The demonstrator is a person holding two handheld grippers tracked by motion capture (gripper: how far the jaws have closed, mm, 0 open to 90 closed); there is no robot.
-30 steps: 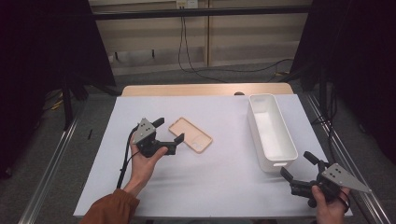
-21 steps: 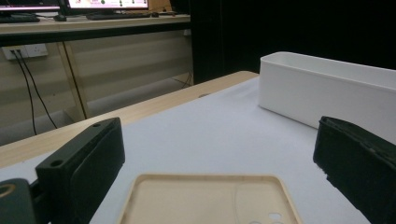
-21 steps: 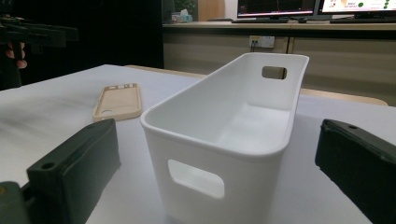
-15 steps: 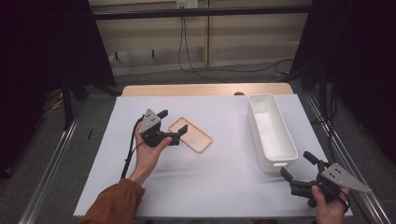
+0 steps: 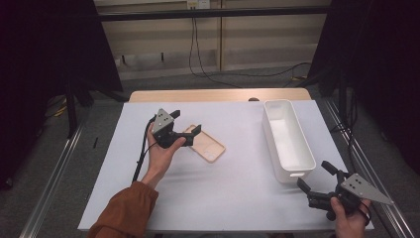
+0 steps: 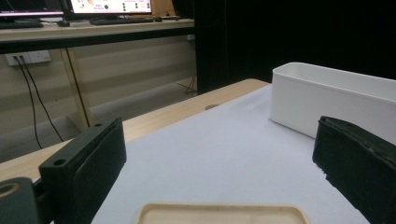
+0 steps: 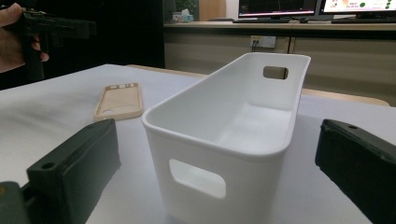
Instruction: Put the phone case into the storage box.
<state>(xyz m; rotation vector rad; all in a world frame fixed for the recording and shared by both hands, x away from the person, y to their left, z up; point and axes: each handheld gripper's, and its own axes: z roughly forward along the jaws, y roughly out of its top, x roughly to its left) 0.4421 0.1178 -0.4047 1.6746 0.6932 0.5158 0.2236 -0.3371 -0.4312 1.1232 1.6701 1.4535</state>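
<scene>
A tan phone case (image 5: 206, 145) lies flat near the middle of the white table; its near rim (image 6: 219, 213) shows low in the left gripper view, and it lies open side up (image 7: 120, 101) in the right gripper view. My left gripper (image 5: 187, 125) hovers open just over the case's left end, jaws spread wide, nothing between them. A long white bin (image 5: 288, 139) stands at the right, empty (image 7: 233, 121). My right gripper (image 5: 317, 177) is open at the table's front right corner, just short of the bin's near end.
The white table sheet (image 5: 237, 188) ends at a wooden strip (image 5: 218, 95) at the back. Metal rails run along both sides. Cables hang on the wall behind. The bin (image 6: 336, 100) stands to the right beyond the left gripper's jaws.
The left hand has moved forward and slightly right, bringing its open gripper from beside the case to over the case's left end. The right gripper has stayed put.
</scene>
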